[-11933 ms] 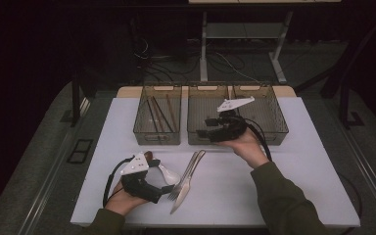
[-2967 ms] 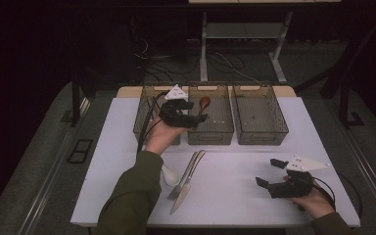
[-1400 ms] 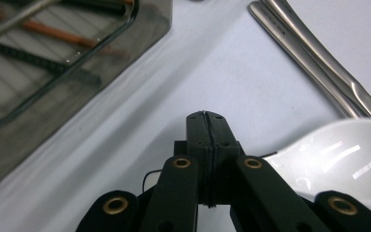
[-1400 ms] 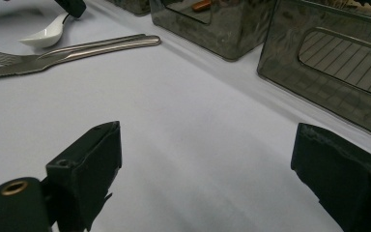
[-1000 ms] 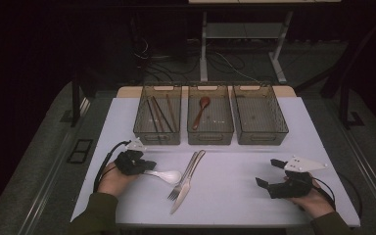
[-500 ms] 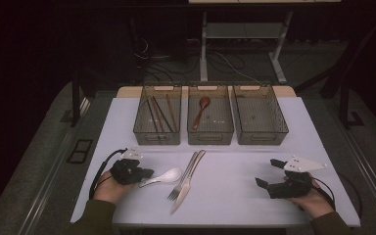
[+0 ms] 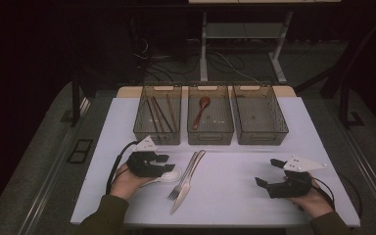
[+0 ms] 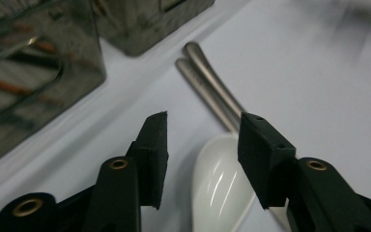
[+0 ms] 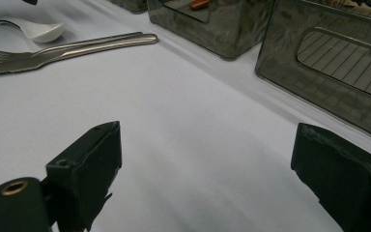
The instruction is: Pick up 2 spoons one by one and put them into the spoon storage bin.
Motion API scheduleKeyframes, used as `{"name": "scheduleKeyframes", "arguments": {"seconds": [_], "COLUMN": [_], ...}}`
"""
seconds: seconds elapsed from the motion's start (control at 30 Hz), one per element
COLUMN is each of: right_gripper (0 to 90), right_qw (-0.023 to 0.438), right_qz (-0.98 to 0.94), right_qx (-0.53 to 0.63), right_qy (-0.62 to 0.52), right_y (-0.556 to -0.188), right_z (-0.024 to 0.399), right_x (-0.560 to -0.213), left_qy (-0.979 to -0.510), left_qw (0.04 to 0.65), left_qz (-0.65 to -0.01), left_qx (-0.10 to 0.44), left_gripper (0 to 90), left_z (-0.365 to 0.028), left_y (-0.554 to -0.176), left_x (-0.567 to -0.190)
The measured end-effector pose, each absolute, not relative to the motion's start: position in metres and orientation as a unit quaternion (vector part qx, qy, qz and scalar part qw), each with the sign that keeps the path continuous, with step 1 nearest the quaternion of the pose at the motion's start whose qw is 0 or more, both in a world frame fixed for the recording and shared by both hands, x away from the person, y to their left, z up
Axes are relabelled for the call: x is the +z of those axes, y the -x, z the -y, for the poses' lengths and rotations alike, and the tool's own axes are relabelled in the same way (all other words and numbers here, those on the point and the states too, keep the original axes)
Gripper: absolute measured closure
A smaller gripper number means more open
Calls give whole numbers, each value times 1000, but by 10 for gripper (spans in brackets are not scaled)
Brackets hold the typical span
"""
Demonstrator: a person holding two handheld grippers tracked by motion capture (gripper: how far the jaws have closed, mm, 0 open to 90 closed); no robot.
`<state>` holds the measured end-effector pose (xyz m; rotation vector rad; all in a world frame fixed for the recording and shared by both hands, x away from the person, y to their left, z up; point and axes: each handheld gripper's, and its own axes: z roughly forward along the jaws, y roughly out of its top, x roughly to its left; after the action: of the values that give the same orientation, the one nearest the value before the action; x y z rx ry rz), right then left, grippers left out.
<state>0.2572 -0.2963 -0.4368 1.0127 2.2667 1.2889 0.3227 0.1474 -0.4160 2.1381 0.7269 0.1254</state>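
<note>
Best closed low and square on the white spoon [image 8: 222, 183] lying near the desk's [image 7: 235, 196] front-left corner just beside the fork [image 7: 182, 180], left tongs [image 8: 203, 145] spread wide astride its bowl, hand low; right tongs [image 9: 207, 169] wide too, resting by the front-right corner.

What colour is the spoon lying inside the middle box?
The spoon is reddish brown, like wood. It shows best in the high view, in the middle box.
</note>
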Motion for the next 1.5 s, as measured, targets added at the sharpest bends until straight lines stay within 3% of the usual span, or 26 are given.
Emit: {"name": "scheduleKeyframes", "arguments": {"seconds": [0.53,0.97,1.5], "right_gripper": [107,107,107], "right_qw": [173,173,173], "right_qz": [-800,-801,-803], "right_qx": [455,454,452], "right_qy": [-350,-351,-348], "right_y": [-256,-256,-256], "right_z": [297,297,296], "right_x": [-436,-436,-437], "left_qy": [-882,-899,-902], "left_qw": [377,349,356], "left_qz": [-280,-262,-244], "left_qx": [43,33,0], "left_gripper": [461,470,731], "left_z": [-140,-136,-142], "left_y": [-317,-316,-315], "left_x": [-433,-439,-440]}}
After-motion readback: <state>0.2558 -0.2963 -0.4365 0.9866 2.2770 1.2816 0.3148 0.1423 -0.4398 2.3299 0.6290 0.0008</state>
